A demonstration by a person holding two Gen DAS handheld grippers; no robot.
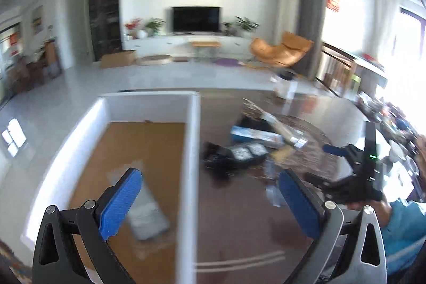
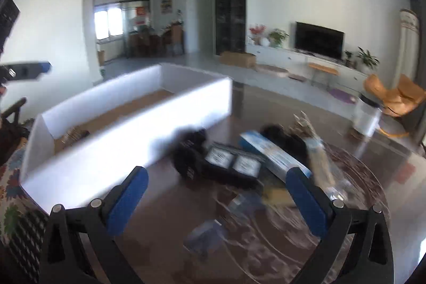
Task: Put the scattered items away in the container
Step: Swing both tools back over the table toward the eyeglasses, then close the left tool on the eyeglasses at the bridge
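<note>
The container is a white-walled box [image 1: 190,151] [image 2: 133,124] with a brown floor, standing on a dark table. A clear wrapped packet [image 1: 149,214] lies inside it. My left gripper [image 1: 210,182] is open and empty, straddling the box's right wall from above. Scattered to the right of the box are a black pack with two white labels [image 1: 239,153] [image 2: 231,164], a blue-and-white long box [image 1: 255,135] [image 2: 271,151], a wrapped stick bundle [image 1: 277,124] [image 2: 319,159] and a clear packet [image 1: 274,193] [image 2: 207,233]. My right gripper [image 2: 217,177] hovers open over these items, holding nothing.
The dark glossy table [image 2: 165,204] carries a round patterned area under the items. A patterned cloth [image 2: 13,204] lies at its left edge. A person's blue sleeve [image 1: 404,225] is at the right. Beyond are a white bin [image 2: 367,119], an orange chair [image 1: 282,49] and a TV unit.
</note>
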